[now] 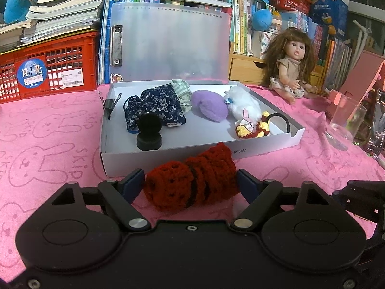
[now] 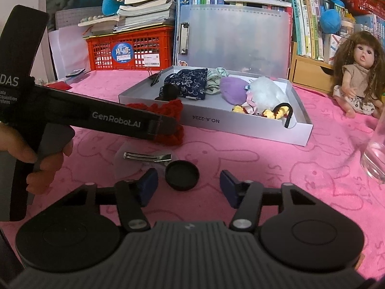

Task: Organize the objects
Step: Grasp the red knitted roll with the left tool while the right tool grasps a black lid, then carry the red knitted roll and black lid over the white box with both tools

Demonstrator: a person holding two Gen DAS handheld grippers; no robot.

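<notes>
My left gripper is shut on a dark red crocheted piece and holds it just before the front wall of the open white box. The box holds a blue floral pouch, a purple fuzzy pouch, a white fluffy toy, a black round container and a yellow-red hair tie. My right gripper is open and empty, its fingers either side of a black round lid on the pink cloth. A silver hair clip lies just beyond the lid.
A doll sits right of the box. A clear glass stands at the right. A red crate with books stands back left. Books and plush toys line the back. The left gripper's body crosses the right wrist view.
</notes>
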